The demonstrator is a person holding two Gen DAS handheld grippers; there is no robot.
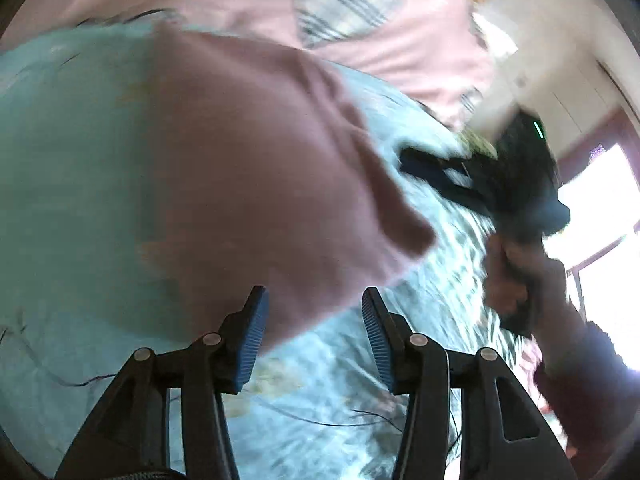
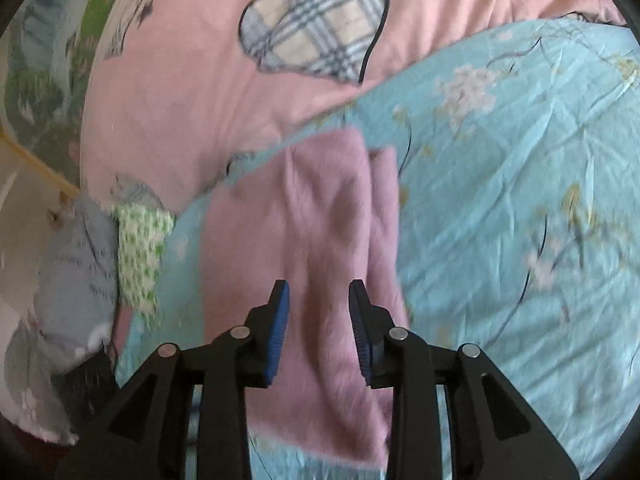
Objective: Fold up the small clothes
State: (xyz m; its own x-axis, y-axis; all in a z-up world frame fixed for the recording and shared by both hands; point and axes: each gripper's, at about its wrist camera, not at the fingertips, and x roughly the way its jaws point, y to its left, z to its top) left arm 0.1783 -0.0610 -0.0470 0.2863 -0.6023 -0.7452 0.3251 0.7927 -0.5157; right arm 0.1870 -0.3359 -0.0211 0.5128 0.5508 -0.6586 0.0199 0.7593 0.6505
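A mauve fuzzy garment (image 1: 256, 168) lies folded on the light-blue floral sheet (image 1: 60, 208). My left gripper (image 1: 314, 304) is open and empty, its blue pads just short of the garment's near edge. In the left wrist view the right gripper (image 1: 516, 176) shows blurred at the right, held by a hand (image 1: 516, 280). In the right wrist view the same garment (image 2: 312, 232) lies under my right gripper (image 2: 318, 292), which is open with nothing between its pads, above the cloth.
A pink quilt (image 2: 192, 92) with a plaid heart patch (image 2: 320, 24) lies beyond the garment. A green-patterned cloth (image 2: 138, 252) and a grey cloth (image 2: 76, 276) sit at the bed's left edge. A bright window (image 1: 604, 216) is at the right.
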